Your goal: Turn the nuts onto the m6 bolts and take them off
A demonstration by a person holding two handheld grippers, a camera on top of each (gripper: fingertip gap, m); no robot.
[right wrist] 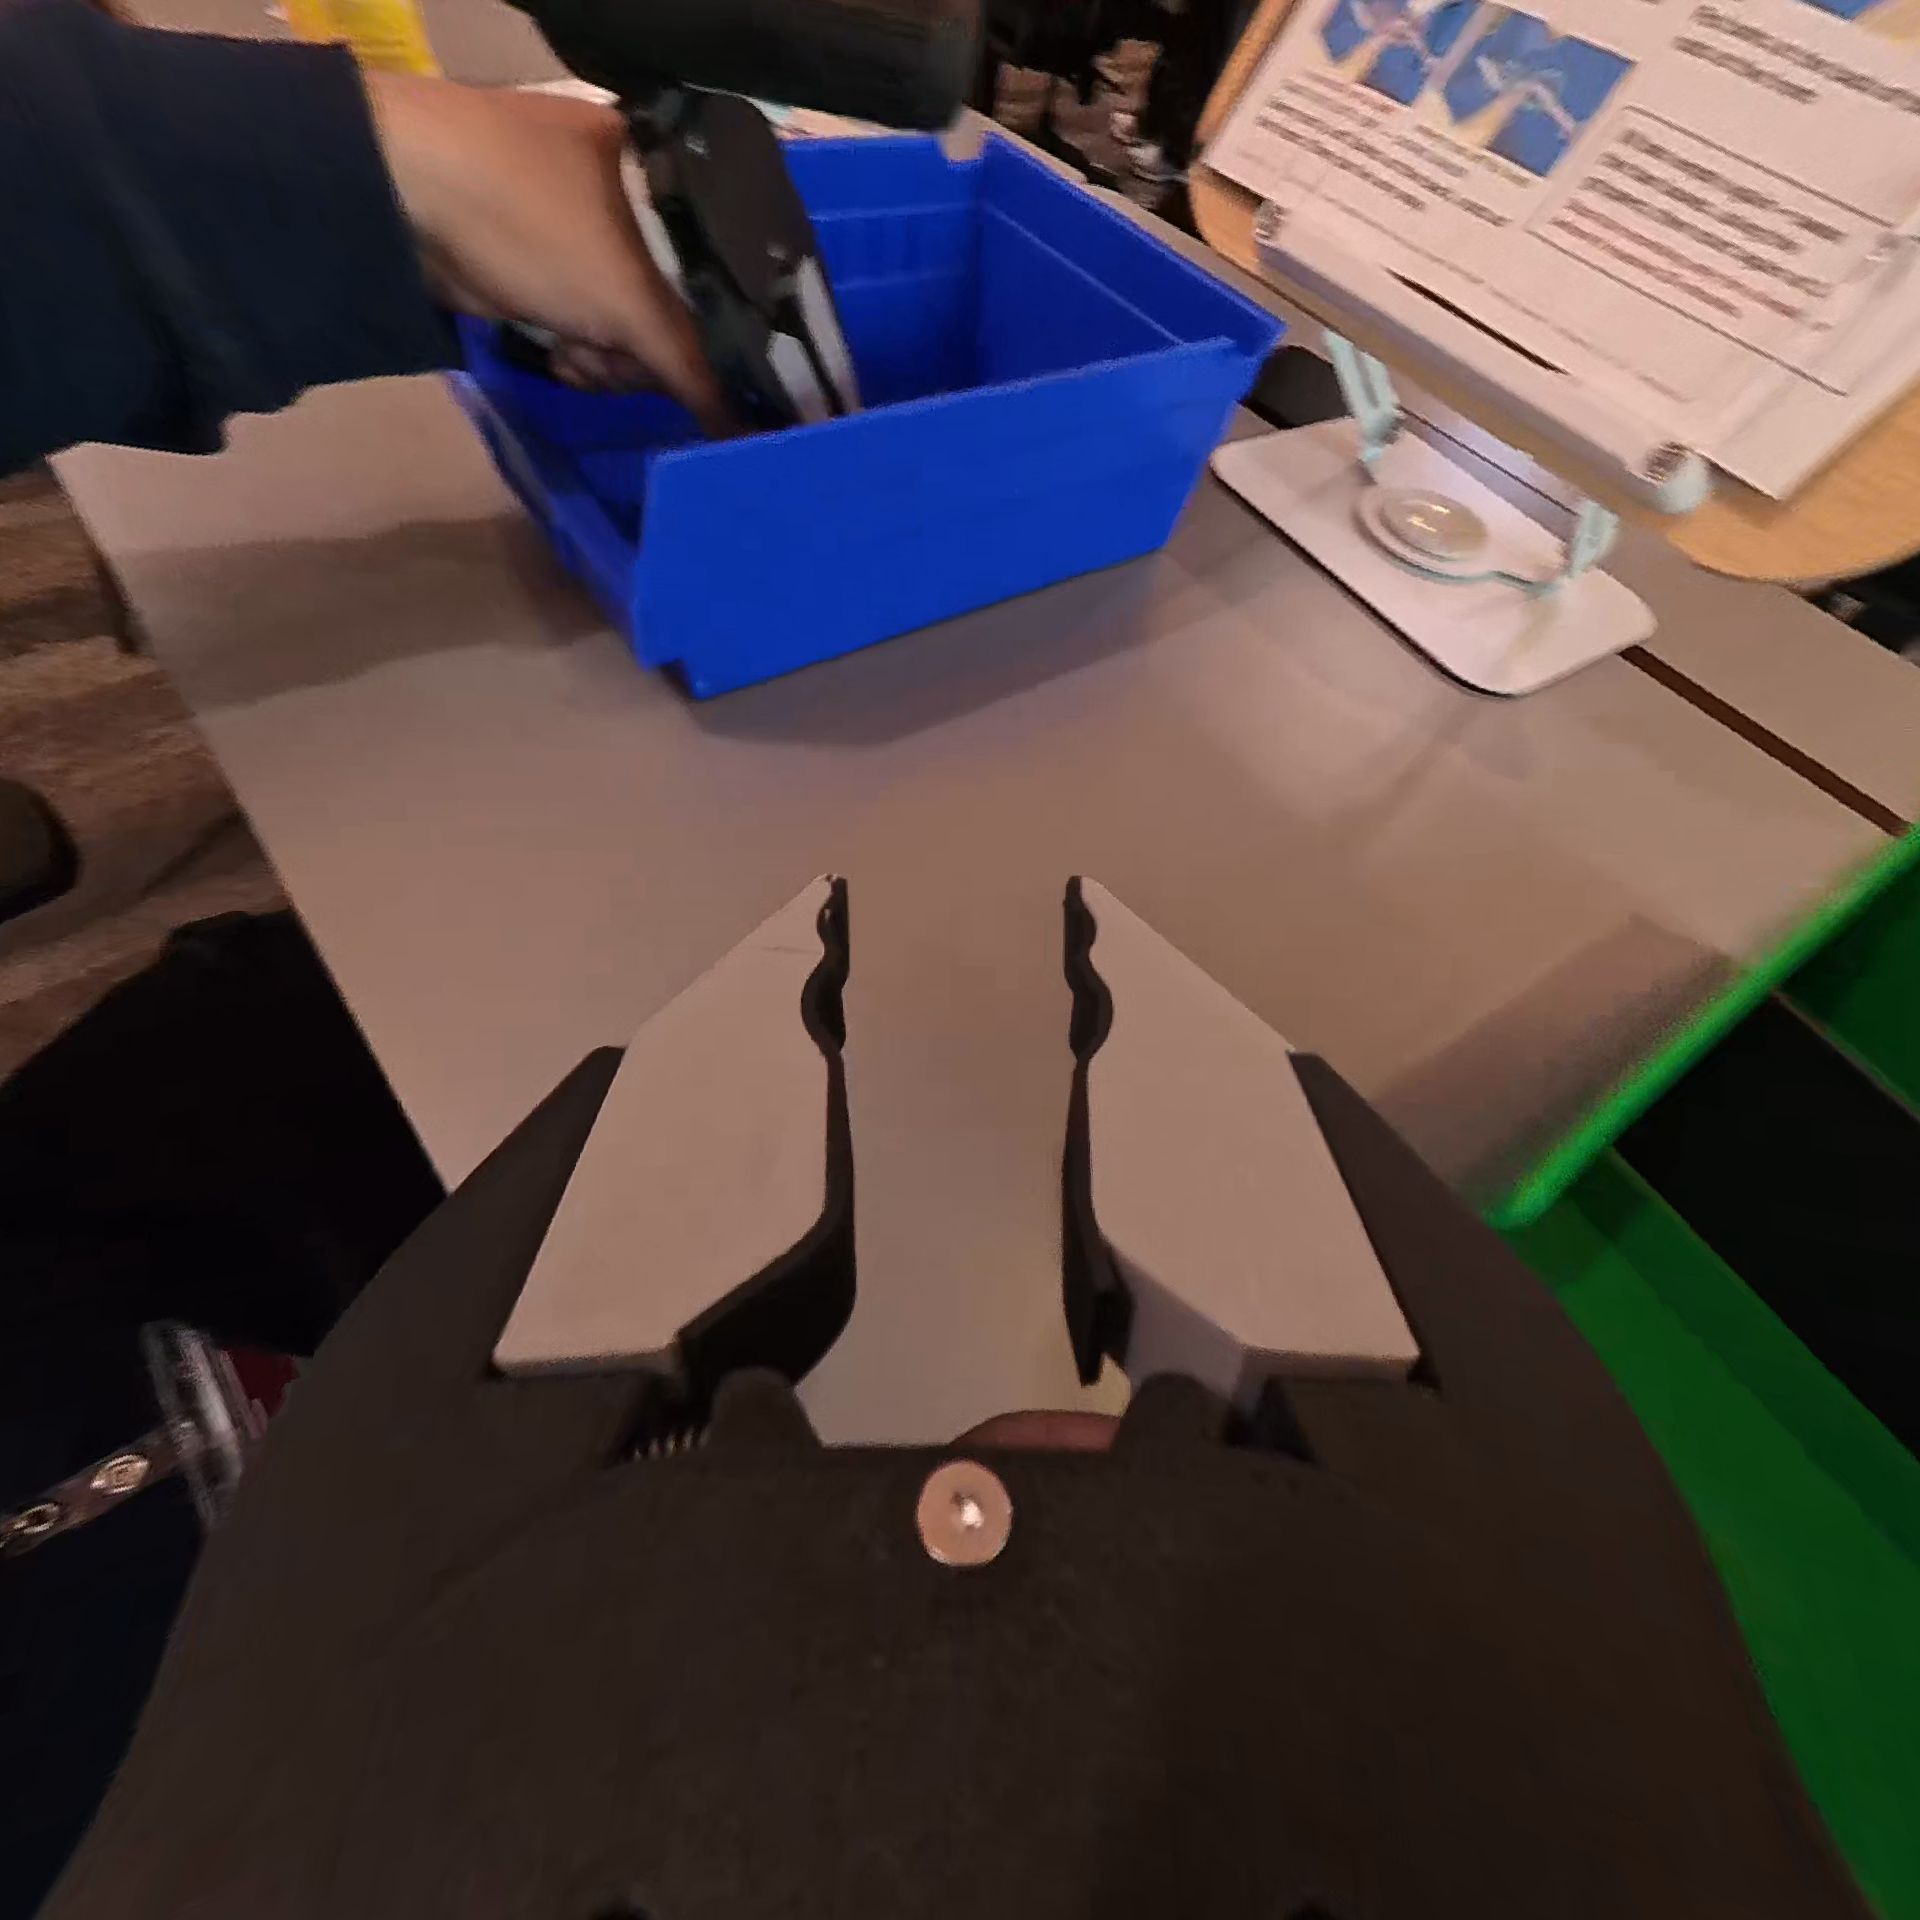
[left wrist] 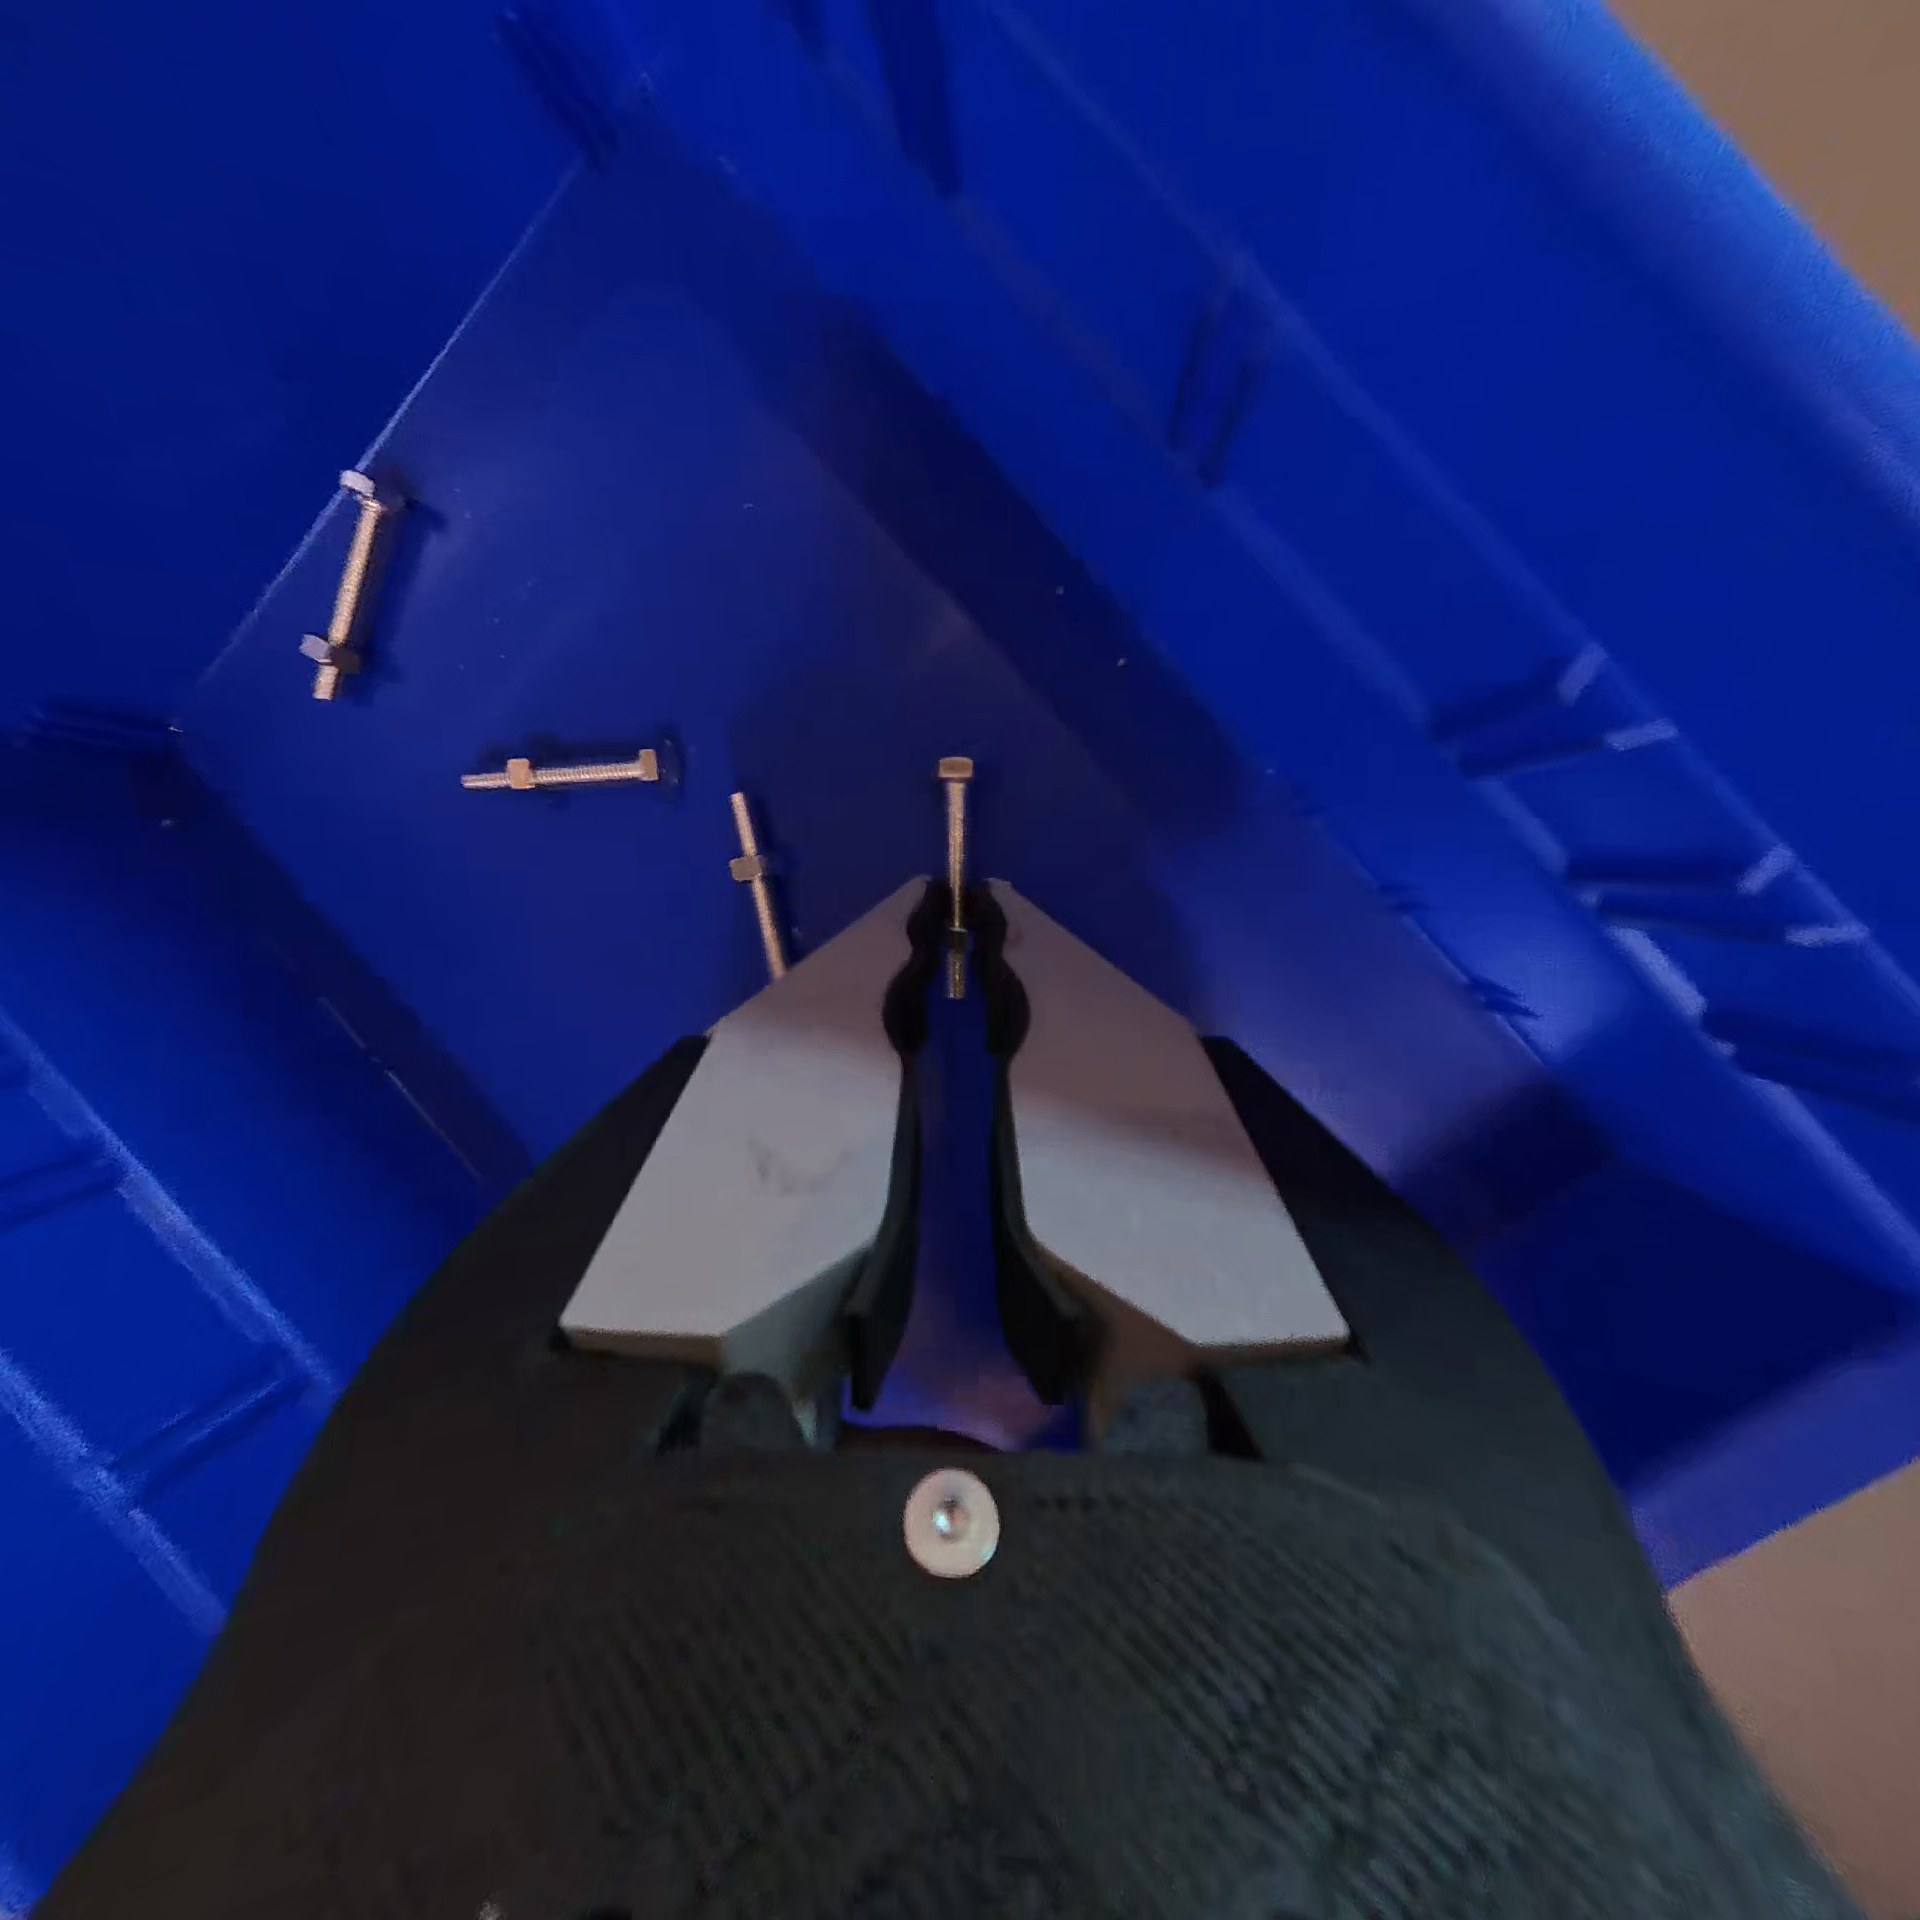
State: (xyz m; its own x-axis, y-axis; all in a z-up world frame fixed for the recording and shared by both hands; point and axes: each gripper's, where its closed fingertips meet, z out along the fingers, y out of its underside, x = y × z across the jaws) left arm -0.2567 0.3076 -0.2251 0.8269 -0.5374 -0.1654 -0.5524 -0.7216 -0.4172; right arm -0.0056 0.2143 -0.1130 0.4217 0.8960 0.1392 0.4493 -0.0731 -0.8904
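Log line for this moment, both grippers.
left gripper: shut on bolt inside blue bin | right gripper: open, empty, over table | three bolts with nuts loose in bin

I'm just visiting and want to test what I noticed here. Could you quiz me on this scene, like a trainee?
1. True or false: the right gripper is holding a bolt.
2. Which container does the left gripper reach into: A) green bin, B) blue bin, C) cardboard box?
3. How many bolts lie loose on the bin floor, apart from the gripped bolt?

Key
1. False; it is open and empty above the table.
2. B, the blue bin.
3. Three, each with a nut.
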